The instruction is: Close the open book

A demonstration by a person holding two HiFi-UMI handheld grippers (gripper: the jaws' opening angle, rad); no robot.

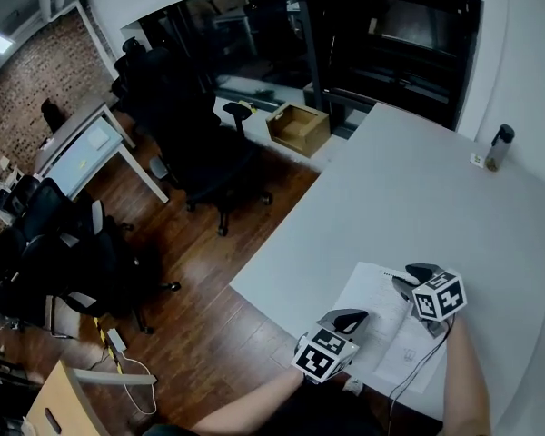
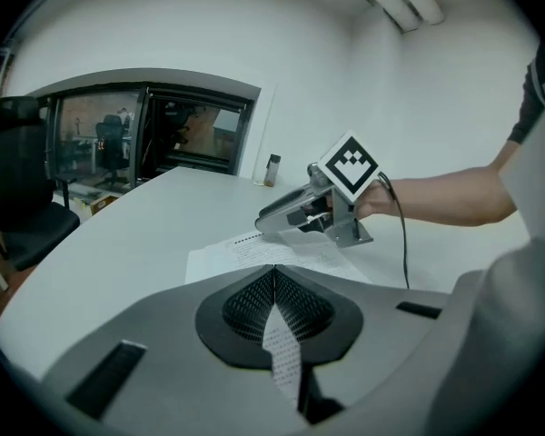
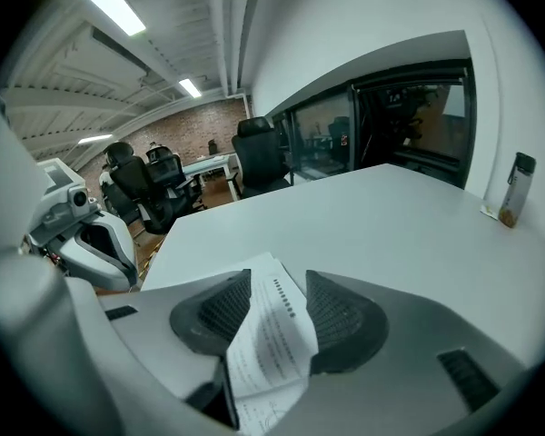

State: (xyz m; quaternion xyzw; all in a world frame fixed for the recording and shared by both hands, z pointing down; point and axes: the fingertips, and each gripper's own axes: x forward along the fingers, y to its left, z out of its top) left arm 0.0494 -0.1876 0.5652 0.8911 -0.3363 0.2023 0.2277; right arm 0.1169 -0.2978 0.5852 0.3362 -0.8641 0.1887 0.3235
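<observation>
As the head view looks down, a white open book of printed pages (image 1: 381, 321) lies at the near edge of a pale grey table (image 1: 418, 189). The left gripper (image 1: 348, 318) and right gripper (image 1: 407, 276) reach onto it. Left gripper view: its jaws are pinched closed on a page. Right gripper view: its jaws stand apart, with a page lying loose between the pads.

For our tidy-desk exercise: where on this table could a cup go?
The wide bare stretch between the open book and the bottle on the table. Crowded: the near edge, where left gripper and right gripper meet it.
</observation>
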